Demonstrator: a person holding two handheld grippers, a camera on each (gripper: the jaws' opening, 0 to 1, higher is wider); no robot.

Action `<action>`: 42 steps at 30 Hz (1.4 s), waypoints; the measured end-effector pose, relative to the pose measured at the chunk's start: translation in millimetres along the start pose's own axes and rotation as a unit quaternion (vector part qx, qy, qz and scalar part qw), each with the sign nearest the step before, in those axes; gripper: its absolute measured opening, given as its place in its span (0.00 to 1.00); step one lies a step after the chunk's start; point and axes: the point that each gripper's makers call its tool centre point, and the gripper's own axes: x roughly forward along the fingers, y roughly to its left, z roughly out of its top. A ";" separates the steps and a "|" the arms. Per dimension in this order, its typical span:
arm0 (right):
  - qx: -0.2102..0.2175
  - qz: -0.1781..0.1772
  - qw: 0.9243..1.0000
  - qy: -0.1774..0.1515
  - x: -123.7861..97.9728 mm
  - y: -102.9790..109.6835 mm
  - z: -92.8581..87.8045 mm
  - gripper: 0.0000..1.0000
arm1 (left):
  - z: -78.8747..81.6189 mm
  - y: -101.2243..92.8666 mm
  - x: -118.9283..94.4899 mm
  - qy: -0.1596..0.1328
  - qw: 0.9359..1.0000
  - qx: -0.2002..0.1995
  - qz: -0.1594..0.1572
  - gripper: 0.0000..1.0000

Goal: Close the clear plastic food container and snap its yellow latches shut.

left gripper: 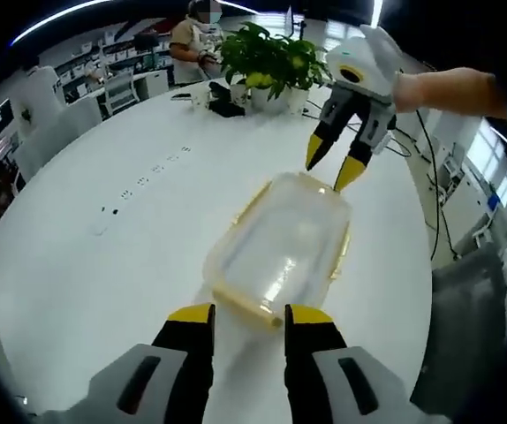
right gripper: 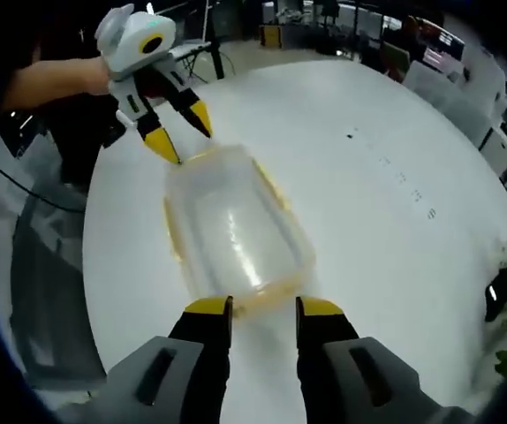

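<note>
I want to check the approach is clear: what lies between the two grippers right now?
The clear plastic food container with yellow latches lies between them on the white table: the left gripper at one short end, the right gripper at the other, in the left gripper view.

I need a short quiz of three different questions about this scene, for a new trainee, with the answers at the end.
1. True or false: the lid already lies on the clear container.
2. What colour are the latches along the container's edge? A) red B) yellow C) blue
3. Fill in: the container stands on a white ____.

Key:
1. True. The lid covers the container, which sits between the left gripper and the right gripper, both with jaws apart at opposite ends.
2. B
3. table
</note>
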 end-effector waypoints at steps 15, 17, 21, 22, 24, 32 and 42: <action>0.071 0.014 0.997 -0.027 4.6 0.4 -1.7 0.23 | 1.2 -3.5 8.6 -0.028 0.991 -0.130 -0.004 0.18; 0.103 0.022 0.994 -0.039 5.6 1.2 -0.7 0.23 | -1.7 -3.7 10.9 -0.024 0.991 -0.129 0.001 0.18; 0.124 0.022 0.991 -0.043 7.6 -1.0 -3.4 0.23 | -2.6 -4.1 13.3 -0.034 0.986 -0.162 -0.001 0.17; 0.125 0.022 0.991 -0.043 7.8 -0.7 -4.0 0.23 | -3.7 -3.9 13.1 -0.034 0.985 -0.168 -0.003 0.17; 0.138 0.022 0.989 -0.050 7.5 -3.0 -3.6 0.23 | -3.8 -4.1 12.7 -0.038 0.981 -0.190 -0.004 0.17; 0.199 0.028 0.977 -0.071 9.2 -3.3 -3.8 0.23 | -5.1 -1.4 15.9 -0.039 0.972 -0.234 -0.009 0.17; 0.247 0.038 0.963 -0.096 11.3 2.0 -3.7 0.22 | -11.8 0.0 19.4 -0.060 0.944 -0.323 -0.038 0.17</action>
